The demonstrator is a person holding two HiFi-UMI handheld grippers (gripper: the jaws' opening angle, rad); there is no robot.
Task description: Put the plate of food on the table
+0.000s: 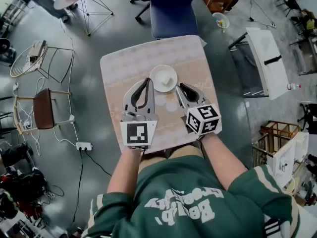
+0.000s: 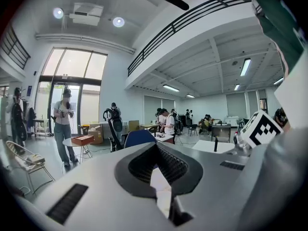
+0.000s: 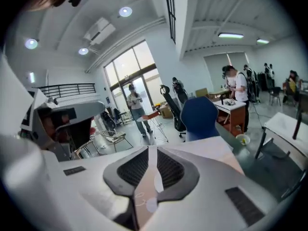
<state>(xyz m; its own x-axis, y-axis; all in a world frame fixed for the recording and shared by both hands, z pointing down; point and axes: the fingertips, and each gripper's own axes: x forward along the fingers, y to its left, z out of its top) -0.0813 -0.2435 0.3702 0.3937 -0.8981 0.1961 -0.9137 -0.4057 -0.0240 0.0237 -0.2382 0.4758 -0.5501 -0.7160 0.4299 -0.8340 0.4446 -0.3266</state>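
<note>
A white plate (image 1: 158,72) with a pale piece of food (image 1: 169,78) rests on the square table (image 1: 129,63) with its pinkish patterned cloth. My left gripper (image 1: 148,81) touches the plate's left rim. In the left gripper view its jaws (image 2: 156,152) are closed on a white strip that looks like the plate's rim (image 2: 161,186). My right gripper (image 1: 179,87) lies on the cloth just right of the plate. Its jaws (image 3: 153,154) stand a narrow slit apart, with only the tablecloth showing through it.
A blue chair (image 1: 171,9) stands at the table's far side. A brown chair (image 1: 42,108) and a wire chair (image 1: 42,58) are on the floor at left, beside a power strip (image 1: 83,146). A grey-white table (image 1: 265,53) stands at right. People stand farther back in the room (image 2: 63,124).
</note>
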